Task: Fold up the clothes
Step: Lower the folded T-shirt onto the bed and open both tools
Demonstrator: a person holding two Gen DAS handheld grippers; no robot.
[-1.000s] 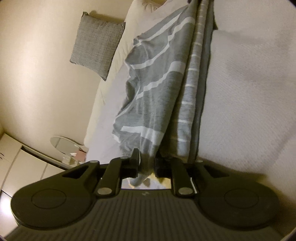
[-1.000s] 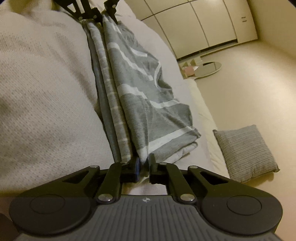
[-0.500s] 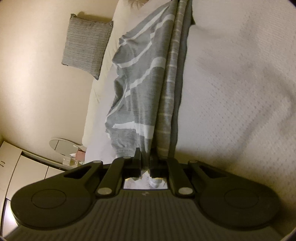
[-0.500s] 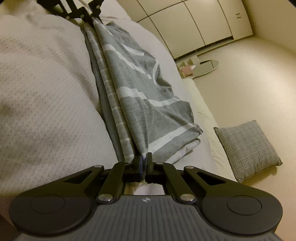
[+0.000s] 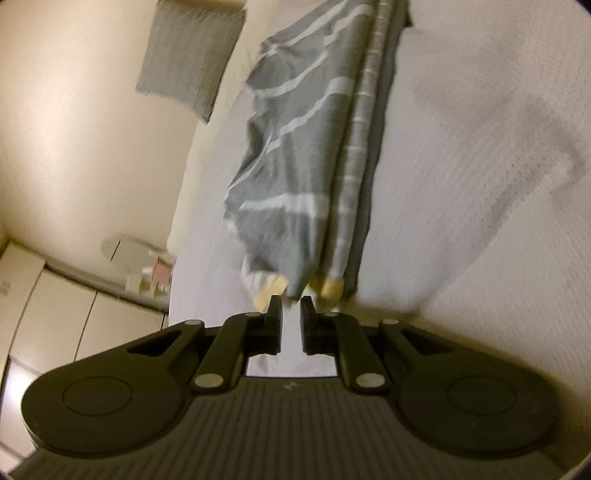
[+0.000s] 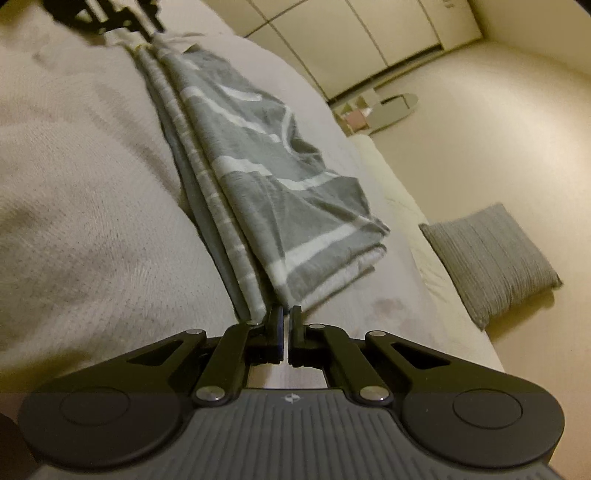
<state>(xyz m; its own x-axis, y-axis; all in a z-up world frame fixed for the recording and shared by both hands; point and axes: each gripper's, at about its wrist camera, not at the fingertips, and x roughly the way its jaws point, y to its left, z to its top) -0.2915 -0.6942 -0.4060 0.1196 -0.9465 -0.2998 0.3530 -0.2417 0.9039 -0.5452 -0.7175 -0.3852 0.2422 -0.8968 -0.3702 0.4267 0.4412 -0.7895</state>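
A grey striped shirt lies folded lengthwise on a bed, stretched along the line where a white knit blanket meets the smoother sheet, its loose folded side spread toward the bed's edge. The left gripper sits just short of the shirt's yellow-trimmed end, jaws parted with bare sheet showing between them and nothing held. The right gripper is at the opposite end, jaws nearly together with a thin gap; whether they pinch the shirt's corner cannot be told. Beyond the bed's edge, a grey cushion and a round mirror lie on the floor by white cabinets.
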